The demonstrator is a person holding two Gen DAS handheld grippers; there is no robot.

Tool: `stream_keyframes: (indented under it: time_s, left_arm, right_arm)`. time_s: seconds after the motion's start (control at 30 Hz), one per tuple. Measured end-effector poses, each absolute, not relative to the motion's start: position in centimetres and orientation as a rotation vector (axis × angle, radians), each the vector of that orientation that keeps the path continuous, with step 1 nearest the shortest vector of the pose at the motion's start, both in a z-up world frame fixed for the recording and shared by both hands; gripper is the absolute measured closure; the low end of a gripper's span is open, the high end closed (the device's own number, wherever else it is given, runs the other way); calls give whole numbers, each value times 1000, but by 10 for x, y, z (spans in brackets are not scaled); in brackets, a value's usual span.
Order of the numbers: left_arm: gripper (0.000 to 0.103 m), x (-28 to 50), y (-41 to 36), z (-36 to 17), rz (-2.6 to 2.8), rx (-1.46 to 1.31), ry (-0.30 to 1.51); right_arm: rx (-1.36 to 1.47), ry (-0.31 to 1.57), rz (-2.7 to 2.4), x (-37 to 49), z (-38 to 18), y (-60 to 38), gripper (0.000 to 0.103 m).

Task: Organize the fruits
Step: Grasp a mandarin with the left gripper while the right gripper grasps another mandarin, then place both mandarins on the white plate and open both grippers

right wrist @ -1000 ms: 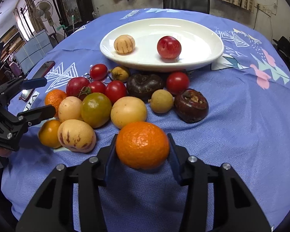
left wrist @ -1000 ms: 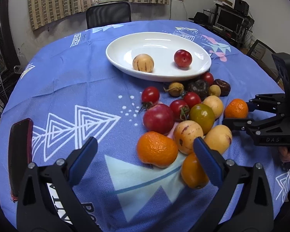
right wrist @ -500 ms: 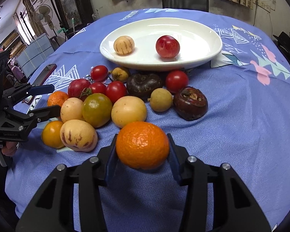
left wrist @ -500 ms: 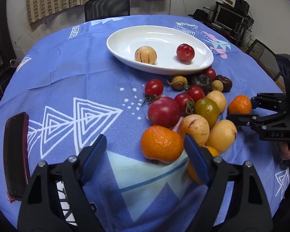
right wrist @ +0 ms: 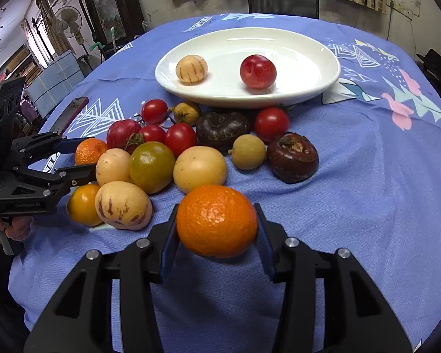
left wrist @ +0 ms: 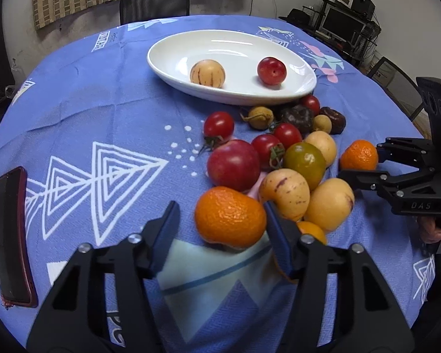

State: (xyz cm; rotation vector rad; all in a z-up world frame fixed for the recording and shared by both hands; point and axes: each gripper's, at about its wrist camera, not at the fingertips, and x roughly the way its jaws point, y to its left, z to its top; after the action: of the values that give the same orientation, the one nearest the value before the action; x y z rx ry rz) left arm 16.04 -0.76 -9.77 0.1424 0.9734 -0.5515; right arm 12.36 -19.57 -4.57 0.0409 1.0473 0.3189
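A white oval plate [left wrist: 167,58] at the back holds a striped yellow melon [left wrist: 208,71] and a red plum [left wrist: 271,70]. In front of it lies a pile of tomatoes, yellow fruits, dark chestnuts and oranges. My left gripper [left wrist: 220,210] is open and straddles a mandarin [left wrist: 230,220] on the cloth; the right pad touches it, the left pad stands a little off. My right gripper [right wrist: 216,229] is shut on another mandarin [right wrist: 217,214] at the pile's near right edge. The plate [right wrist: 323,88] lies beyond it.
A red-cased phone [left wrist: 10,235] lies at the table's left edge. A large red plum [left wrist: 233,164], a green tomato [left wrist: 304,161] and a striped yellow fruit [left wrist: 285,188] crowd close behind the left gripper. A black chair [left wrist: 154,3] stands beyond the table.
My left gripper has moved forward to the mandarin and its fingers have narrowed around it. The right gripper has kept hold of its mandarin and has hardly moved.
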Motion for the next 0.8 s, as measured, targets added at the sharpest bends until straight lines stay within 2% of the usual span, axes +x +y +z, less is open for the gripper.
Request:
stream_keyframes:
  time_s: [0.07, 0.43, 0.8]
  left_arm:
    - [57, 159, -9, -97, -567, 136, 980]
    - [57, 153, -3, -89, -540, 143, 961]
    - [57, 189, -19, -31, -530, 160, 861]
  right_arm:
    - [42, 1047, 320, 124, -46, -196, 56]
    - [52, 1036, 324, 123, -41, -199, 56]
    - [111, 947, 275, 146, 1, -217, 56]
